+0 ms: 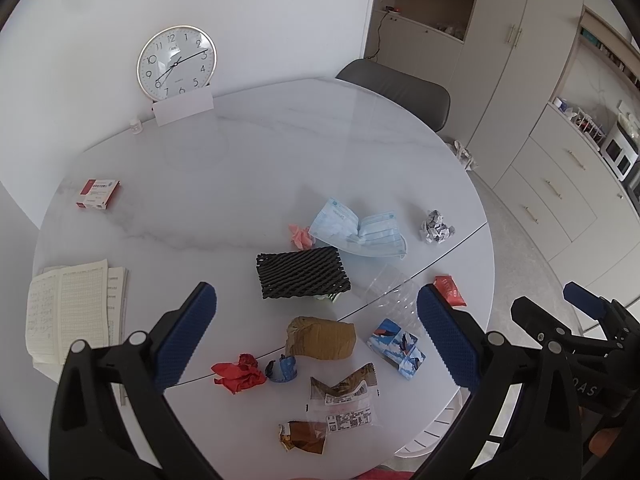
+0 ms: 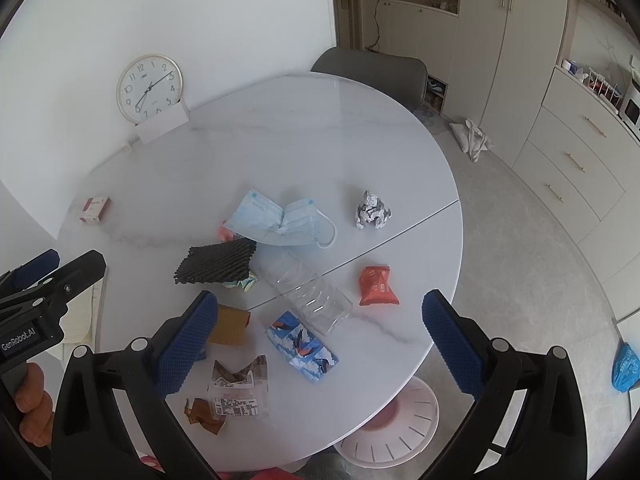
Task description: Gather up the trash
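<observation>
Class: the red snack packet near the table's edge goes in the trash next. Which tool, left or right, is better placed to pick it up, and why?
Right, probably. The red snack packet lies just ahead of the open right tool, with bare table around it. From the left tool it sits off to the right side, beyond its right finger.

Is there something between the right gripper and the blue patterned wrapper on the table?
Nothing visible blocks it. The right gripper is open above the table, and the blue patterned wrapper lies uncovered between its fingers in view. A clear plastic tray lies just behind the wrapper, not in the way.
</observation>
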Available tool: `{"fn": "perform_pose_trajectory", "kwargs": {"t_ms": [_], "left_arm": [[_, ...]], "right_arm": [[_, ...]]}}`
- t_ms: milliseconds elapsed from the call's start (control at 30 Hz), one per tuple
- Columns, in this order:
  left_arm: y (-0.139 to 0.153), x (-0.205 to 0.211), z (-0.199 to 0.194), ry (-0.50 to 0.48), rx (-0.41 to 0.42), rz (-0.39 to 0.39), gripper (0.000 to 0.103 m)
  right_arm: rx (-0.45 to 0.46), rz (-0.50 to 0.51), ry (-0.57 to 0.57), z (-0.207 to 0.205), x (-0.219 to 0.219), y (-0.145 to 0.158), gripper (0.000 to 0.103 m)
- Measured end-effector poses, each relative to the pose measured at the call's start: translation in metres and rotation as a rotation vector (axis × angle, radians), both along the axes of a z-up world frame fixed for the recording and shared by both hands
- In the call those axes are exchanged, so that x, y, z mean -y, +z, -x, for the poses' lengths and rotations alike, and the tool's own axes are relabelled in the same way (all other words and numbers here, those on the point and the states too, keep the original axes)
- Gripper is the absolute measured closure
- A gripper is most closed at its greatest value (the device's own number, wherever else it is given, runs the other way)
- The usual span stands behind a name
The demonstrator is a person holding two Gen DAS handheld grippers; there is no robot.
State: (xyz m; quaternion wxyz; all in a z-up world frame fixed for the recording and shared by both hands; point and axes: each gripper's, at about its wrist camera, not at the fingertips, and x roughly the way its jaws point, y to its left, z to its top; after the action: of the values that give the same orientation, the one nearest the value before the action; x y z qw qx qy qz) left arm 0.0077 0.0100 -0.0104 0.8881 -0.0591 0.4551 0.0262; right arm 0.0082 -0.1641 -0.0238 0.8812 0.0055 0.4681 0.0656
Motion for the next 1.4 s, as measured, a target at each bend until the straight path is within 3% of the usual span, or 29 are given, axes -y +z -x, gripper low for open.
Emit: {"fn": "perform_pose_trajectory", "kwargs": {"t_ms": [1400], "left_arm": [[-0.0017, -0.0044, 0.0079, -0.006, -0.005, -0.009, 0.007]], "right_arm": [[0.002, 0.001, 0.001, 0.0034, -0.0035, 0.0018, 0.002]]}}
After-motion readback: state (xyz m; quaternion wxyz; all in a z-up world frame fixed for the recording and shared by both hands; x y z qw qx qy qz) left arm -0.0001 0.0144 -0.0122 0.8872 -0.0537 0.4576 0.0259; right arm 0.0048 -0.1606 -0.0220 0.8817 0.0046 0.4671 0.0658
